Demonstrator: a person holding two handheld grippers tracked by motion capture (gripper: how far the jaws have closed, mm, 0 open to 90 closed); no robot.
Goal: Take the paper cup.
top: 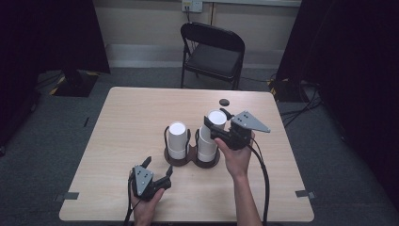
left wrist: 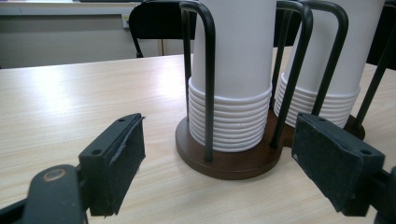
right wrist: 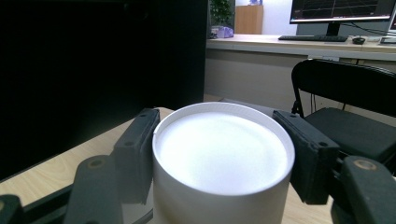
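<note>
On the bench (top: 122,117), the right gripper (top: 217,128) fingers clamp the top paper cup (right wrist: 223,158), its lower half hidden; the left gripper (top: 159,170) fingers gape beside the cup holder (left wrist: 233,161).

White cups (top: 178,139), dk brown holder (top: 175,160), black chair (top: 212,52).

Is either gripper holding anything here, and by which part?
The right gripper is shut on the top paper cup of the right-hand stack, one pad on each side just below its upturned base. The left gripper is open and holds nothing.
</note>
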